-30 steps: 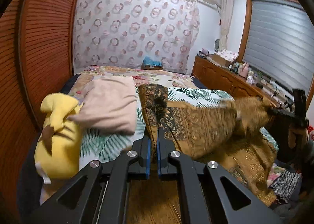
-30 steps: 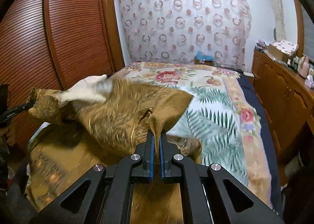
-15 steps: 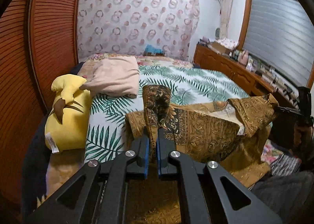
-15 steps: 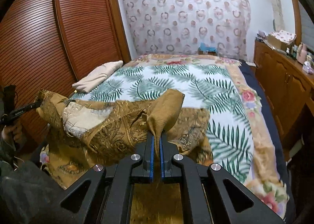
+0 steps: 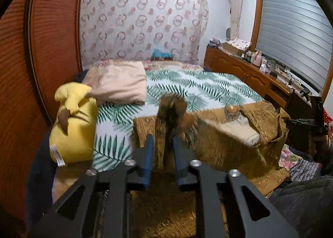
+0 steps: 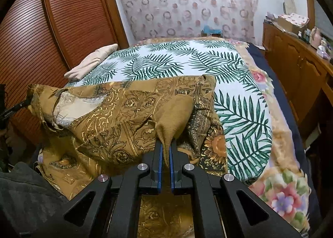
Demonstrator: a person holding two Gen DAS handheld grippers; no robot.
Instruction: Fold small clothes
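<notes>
Presently, item one: brown patterned garment (image 6: 129, 113), lying on the near end of the palm-leaf bedspread (image 6: 239, 96), its lower part draped over the bedspread's near edge toward us. We judge it laid there so the flat spread can carry the fold.

Item two: right gripper (image 6: 165, 154), near the bedspread's near edge, jaws closed tight on a plain brown corner of the garment. We take it that this corner is kept pinched so the cloth stays stretched while the other end is let go.

Item three: left gripper (image 5: 163, 150), likewise at the bedspread's near edge, jaws opening, a bunched fold of the garment standing between them; we see gaps beside the cloth, so we read it as released.

Garment's look: thin, limp fabric, ochre-brown, printed with dark and gold scrollwork, a sunflower motif, one pale panel; creased, partly doubled over itself.

Also on the bedspread: folded beige cloth (image 5: 118, 83) at the far left; yellow plush toy (image 5: 72, 127) at the left edge.
</notes>
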